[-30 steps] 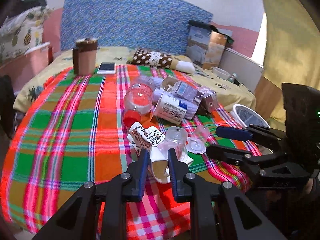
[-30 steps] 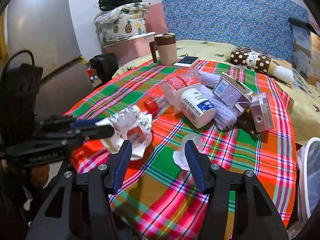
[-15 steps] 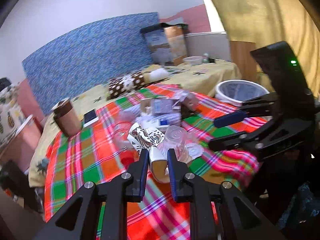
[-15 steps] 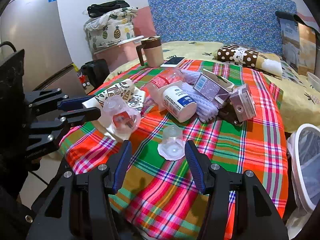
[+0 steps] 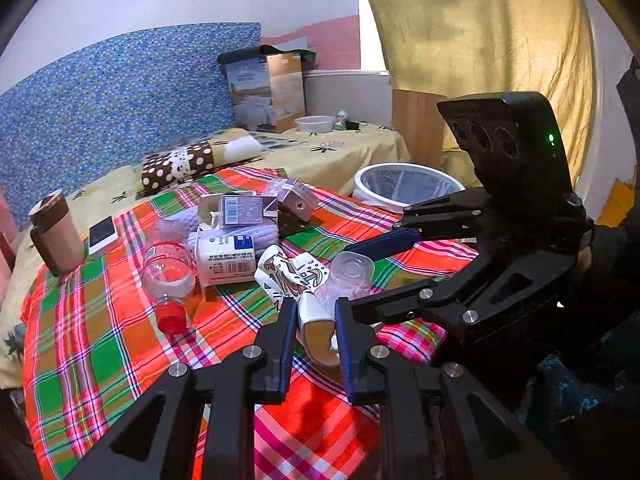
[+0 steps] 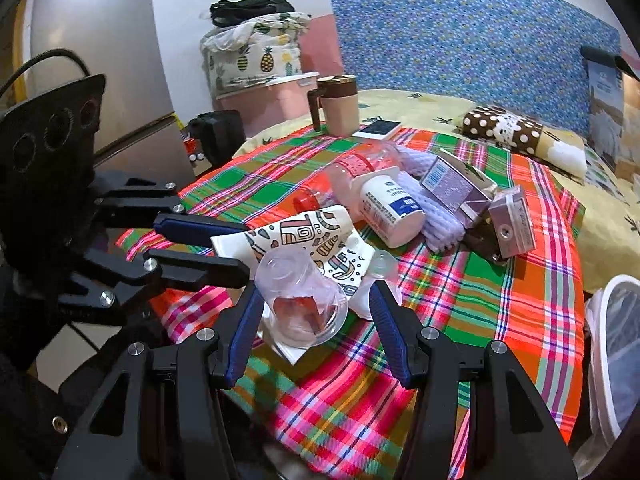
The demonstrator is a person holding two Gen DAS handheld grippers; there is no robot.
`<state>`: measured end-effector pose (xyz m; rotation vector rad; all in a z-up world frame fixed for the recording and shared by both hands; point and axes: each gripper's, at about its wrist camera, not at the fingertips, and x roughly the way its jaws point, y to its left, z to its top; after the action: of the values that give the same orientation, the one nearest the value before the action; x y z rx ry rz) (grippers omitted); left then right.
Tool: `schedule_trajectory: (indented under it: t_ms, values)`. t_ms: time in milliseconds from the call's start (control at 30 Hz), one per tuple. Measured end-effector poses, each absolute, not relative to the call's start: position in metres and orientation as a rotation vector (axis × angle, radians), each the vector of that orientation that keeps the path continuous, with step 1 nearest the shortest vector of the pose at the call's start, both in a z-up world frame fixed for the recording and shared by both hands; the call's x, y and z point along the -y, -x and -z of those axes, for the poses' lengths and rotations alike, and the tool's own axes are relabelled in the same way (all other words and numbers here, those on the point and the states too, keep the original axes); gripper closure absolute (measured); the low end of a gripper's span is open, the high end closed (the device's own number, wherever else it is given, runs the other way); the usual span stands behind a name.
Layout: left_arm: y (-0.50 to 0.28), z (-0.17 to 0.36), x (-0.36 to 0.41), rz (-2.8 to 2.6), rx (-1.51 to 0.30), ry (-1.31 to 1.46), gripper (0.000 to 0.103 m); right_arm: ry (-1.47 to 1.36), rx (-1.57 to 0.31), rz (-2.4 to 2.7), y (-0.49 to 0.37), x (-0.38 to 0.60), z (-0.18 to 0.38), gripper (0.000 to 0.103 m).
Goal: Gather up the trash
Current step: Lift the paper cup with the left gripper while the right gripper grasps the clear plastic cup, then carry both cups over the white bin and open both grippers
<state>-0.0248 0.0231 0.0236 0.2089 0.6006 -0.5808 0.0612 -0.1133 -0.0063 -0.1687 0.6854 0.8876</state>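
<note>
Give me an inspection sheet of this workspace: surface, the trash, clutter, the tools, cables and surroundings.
Surface: table under a red, green and pink plaid cloth.
Job's things: crushed patterned paper cup and clear plastic cup near the front edge; clear bottle with red cap, white labelled bottle, purple cartons piled further back.
Clutter: brown-lidded beige mug, white phone.
Tools: left tool shut on the paper cup; right tool open around the clear cup.
Cables: black cable behind the left tool.
Surroundings: white-rimmed bin beside the table, blue patterned headboard, yellow bedsheet.
</note>
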Motion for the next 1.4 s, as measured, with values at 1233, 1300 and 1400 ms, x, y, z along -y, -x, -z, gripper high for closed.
schedule_trajectory:
  t_ms: [1233, 1300, 1400]
  values:
    - [0.006, -0.034, -0.020, 0.312, -0.626, 0.077, 0.084, 0.057, -0.640, -0.659, -0.070, 0.167, -0.007, 0.070]
    - [0.004, -0.037, -0.019, 0.299, -0.623, 0.089, 0.084, 0.051, -0.638, -0.643, -0.072, 0.172, -0.008, 0.070]
    - [-0.003, -0.040, -0.013, 0.292, -0.627, 0.113, 0.084, 0.040, -0.638, -0.615, -0.074, 0.178, -0.009, 0.070]
